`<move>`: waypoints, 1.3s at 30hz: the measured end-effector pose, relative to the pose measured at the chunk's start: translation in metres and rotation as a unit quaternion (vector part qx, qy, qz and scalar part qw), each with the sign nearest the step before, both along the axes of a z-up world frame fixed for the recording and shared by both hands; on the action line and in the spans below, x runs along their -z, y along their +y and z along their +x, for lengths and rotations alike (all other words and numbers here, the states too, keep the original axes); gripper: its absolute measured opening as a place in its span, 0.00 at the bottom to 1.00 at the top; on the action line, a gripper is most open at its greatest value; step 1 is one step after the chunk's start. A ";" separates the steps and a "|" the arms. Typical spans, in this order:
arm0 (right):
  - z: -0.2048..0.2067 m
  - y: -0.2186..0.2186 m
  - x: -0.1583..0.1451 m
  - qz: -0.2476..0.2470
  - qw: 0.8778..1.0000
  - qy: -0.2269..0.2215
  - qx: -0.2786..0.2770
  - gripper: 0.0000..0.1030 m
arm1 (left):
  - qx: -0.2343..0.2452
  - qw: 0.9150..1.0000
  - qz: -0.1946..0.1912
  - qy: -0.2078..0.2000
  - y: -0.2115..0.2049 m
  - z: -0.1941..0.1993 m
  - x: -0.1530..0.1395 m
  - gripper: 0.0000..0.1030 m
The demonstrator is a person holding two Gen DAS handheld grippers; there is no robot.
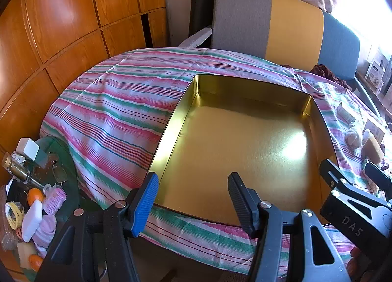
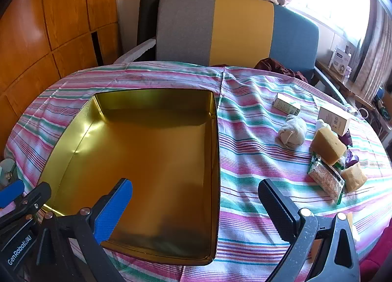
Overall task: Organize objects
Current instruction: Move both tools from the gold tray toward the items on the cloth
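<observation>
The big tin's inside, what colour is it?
Shiny gold, with nothing in it. The tin shows best in the right wrist view.

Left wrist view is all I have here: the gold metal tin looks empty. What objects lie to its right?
Observer: A rolled beige cloth bundle lies on the striped tablecloth, apart from the gold metal tin.
Operator: Anything nearer to the right gripper?
Observer: A yellow sponge block leans on a green-edged clear packet, ahead of the right gripper.
Operator: Does that gripper hold anything?
Observer: No, its jaws are open and empty.
</observation>
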State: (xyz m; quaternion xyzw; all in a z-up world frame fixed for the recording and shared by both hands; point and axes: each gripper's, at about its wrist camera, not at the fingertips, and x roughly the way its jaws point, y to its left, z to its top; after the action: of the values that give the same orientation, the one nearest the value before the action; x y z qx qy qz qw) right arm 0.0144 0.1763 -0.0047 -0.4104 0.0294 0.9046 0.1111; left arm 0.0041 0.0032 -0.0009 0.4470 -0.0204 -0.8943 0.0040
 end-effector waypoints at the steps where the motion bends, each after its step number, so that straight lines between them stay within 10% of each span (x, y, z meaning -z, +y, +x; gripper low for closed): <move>1: 0.000 0.000 0.000 0.001 1.000 0.001 0.001 1.00 | 0.000 1.000 0.000 0.000 0.000 0.000 0.000 0.58; 27: 0.035 0.051 -0.066 0.034 0.993 0.110 0.003 1.00 | 0.026 1.000 0.010 -0.013 0.014 0.004 0.007 0.58; 39: 0.104 0.198 -0.073 0.031 0.989 0.094 0.109 1.00 | 0.138 0.975 0.172 -0.035 0.037 0.023 0.014 0.58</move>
State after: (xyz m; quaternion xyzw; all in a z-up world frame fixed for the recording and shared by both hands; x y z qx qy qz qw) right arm 0.1184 0.3738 0.0681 -0.3138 0.0559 0.9224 0.2181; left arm 0.0267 0.0406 -0.0151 0.4651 0.0721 -0.8601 -0.1968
